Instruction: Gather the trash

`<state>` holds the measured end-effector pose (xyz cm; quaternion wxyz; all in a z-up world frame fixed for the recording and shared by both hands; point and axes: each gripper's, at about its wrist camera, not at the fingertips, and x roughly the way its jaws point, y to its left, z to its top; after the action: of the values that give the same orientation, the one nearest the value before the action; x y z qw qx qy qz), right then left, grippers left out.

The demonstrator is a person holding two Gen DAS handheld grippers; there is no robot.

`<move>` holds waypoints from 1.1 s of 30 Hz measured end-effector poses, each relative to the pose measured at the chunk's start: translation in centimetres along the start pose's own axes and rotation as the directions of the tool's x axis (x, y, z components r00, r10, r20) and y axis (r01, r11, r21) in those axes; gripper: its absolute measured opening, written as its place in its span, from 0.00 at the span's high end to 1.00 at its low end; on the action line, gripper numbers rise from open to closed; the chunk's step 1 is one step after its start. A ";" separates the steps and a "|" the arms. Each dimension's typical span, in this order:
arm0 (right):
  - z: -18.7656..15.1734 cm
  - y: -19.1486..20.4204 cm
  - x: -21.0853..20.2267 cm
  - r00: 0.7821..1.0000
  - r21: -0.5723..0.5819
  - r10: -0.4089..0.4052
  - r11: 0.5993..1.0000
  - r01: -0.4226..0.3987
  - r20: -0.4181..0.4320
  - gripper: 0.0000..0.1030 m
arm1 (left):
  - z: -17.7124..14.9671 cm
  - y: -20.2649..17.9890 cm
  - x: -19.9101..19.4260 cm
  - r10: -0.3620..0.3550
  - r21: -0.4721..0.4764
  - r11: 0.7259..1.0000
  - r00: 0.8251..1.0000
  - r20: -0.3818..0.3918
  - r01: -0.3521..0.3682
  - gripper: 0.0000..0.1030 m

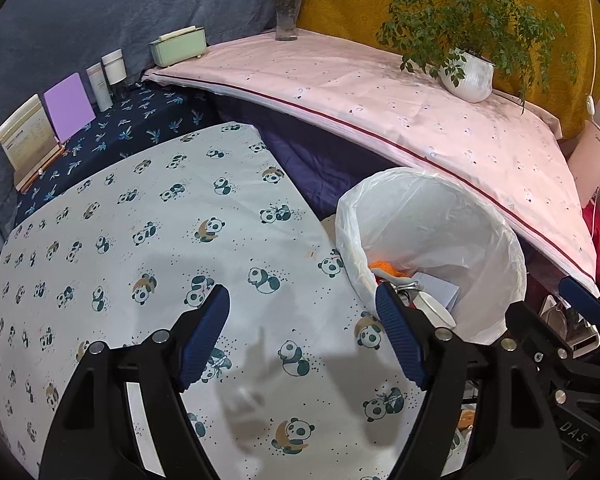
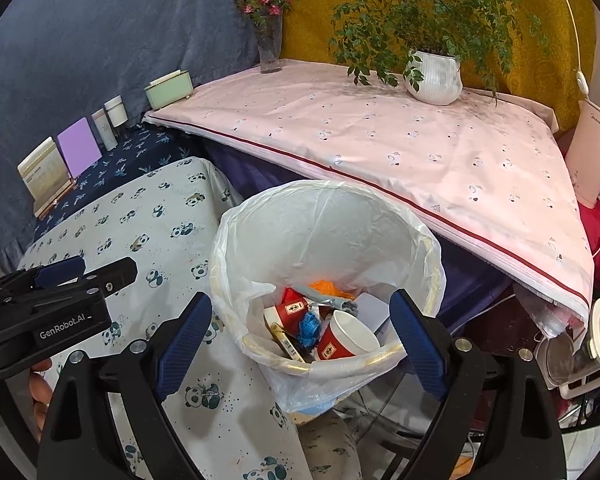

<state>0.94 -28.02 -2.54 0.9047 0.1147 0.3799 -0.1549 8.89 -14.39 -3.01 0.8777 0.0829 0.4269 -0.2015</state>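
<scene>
Trash sits in the bin (image 2: 428,264), a white plastic-lined basket just off the table's edge, between the panda-cloth table (image 1: 140,240) and the pink-covered surface (image 2: 380,152) behind it. Inside, per right wrist view: red paper cup (image 2: 346,340) w/ white interior lying tilted, a second red carton-like piece (image 2: 292,306), blue crumpled bit (image 2: 310,330), orange scrap (image 2: 328,286), grey wrapper and white paper; can't tell exactly what else is under them. Right gripper (image 2: 300,320) hangs over the bin mouth, fingers spread wide, nothing betw. them. Left gripper (image 1: 304,328) is over the table near the bin rim, fingers also spread apart and empty. Table cloth in both views shows only panda print and shadows, no loose litter visible on it. Far items (purple card (image 1: 69,106), calendar stand (image 1: 26,136), bottles, green box (image 1: 178,46), flower vase (image 1: 288,12), potted plant (image 1: 466,74)) stand tidy along the back and look like décor, not trash. Judgement: task looks near done or done, as everything seen as trash is already in the bin and both grippers hold nothing. What's left, if anything, would be bits outside these views, e.g. floor under the table, which is mostly hidden.
</scene>
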 end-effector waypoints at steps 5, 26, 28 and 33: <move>-0.3 0.2 -0.1 1.000 -0.003 -0.001 1.000 0.001 -0.007 0.08 | -0.6 0.4 0.0 0.013 -0.005 1.000 1.000 -0.005 -0.013 0.30; -2.1 0.9 0.0 1.000 -0.012 0.005 1.000 -0.005 -0.027 0.07 | -3.2 1.5 -0.5 0.074 -0.012 0.997 0.997 0.000 -0.074 0.12; -2.3 0.9 0.1 1.000 -0.014 0.004 1.000 -0.005 -0.028 0.07 | -3.4 1.5 -0.5 0.080 -0.010 0.997 0.997 -0.003 -0.080 0.10; -2.7 0.8 0.0 1.000 -0.025 -0.002 1.000 0.002 -0.017 0.07 | -3.9 1.5 -0.5 0.093 -0.008 0.996 0.996 0.001 -0.093 0.09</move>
<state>-0.57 -26.36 -4.31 0.9026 0.1042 0.3898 -0.1500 6.42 -11.61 -5.07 0.8866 0.0993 0.4229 -0.1587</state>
